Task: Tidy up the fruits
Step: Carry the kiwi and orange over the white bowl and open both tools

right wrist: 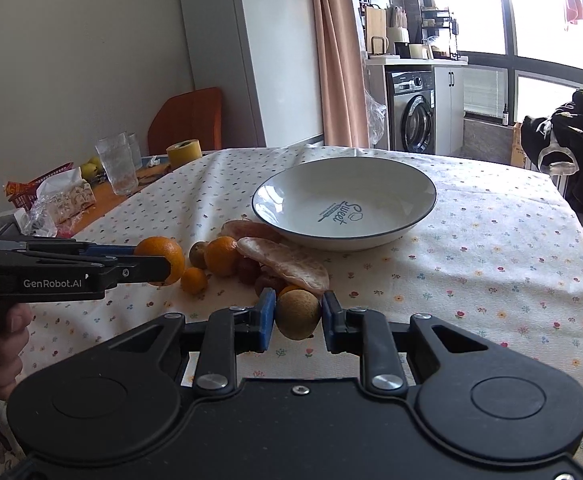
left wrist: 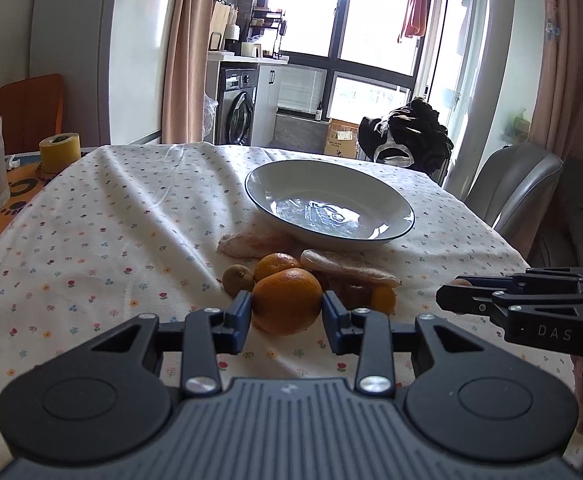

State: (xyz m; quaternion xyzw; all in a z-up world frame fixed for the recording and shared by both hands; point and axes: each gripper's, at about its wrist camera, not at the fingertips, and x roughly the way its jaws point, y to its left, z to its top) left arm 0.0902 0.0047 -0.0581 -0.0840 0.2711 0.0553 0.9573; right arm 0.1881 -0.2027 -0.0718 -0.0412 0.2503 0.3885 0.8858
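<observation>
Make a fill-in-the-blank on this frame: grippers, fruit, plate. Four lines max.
1. The left gripper is closed on an ____.
2. The right gripper holds a brownish fruit, not yet in the ____ plate.
3. The word printed inside the plate is ____.
4. The rest of the fruit pile lies on the ____, in front of the plate.

Missing words: orange; empty; Sweet; tablecloth
</observation>
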